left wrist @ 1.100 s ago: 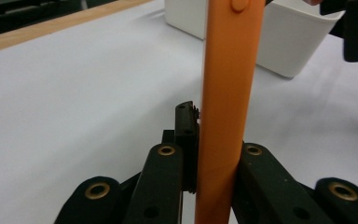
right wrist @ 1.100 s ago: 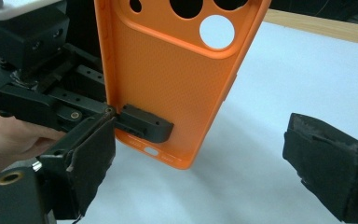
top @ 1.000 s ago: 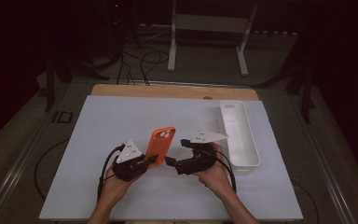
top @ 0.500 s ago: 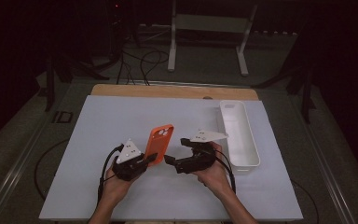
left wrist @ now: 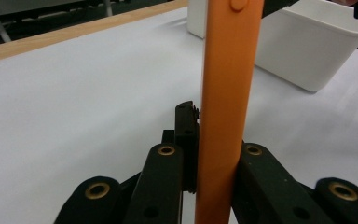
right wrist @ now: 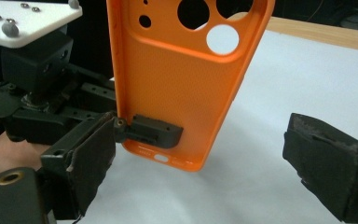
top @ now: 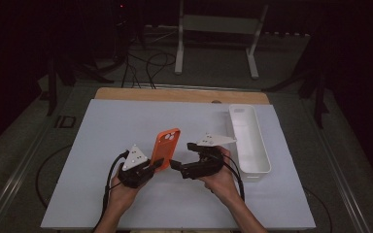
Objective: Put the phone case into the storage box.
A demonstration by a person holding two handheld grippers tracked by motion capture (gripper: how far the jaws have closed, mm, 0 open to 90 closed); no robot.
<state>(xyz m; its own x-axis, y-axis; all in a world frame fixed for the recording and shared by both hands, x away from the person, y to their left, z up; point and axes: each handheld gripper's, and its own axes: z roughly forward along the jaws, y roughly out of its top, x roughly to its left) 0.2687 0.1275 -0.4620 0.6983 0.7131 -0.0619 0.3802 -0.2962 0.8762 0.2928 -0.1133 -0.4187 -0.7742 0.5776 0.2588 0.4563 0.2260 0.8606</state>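
An orange phone case [top: 166,146] stands upright above the white mat, with my left gripper [top: 156,163] shut on its bottom edge. In the left gripper view the orange phone case [left wrist: 224,93] runs edge-on between the two black jaws. The right gripper view looks into the hollow inside of the orange phone case [right wrist: 182,79], its camera holes at the top, and one left fingertip [right wrist: 154,131] lies inside against its bottom end. My right gripper [top: 176,165] is open, close to the case's right; its pads [right wrist: 91,163] stand wide apart with nothing between them.
A long white bin [top: 249,138] lies on the mat right of my right hand, and the white bin [left wrist: 303,46] also stands behind the case in the left gripper view. The white mat [top: 102,126] ends at a wooden strip [top: 175,94] at the back. Cables trail from both grippers.
The case has tipped slightly more upright in the left gripper. Both hands stay almost where they were.
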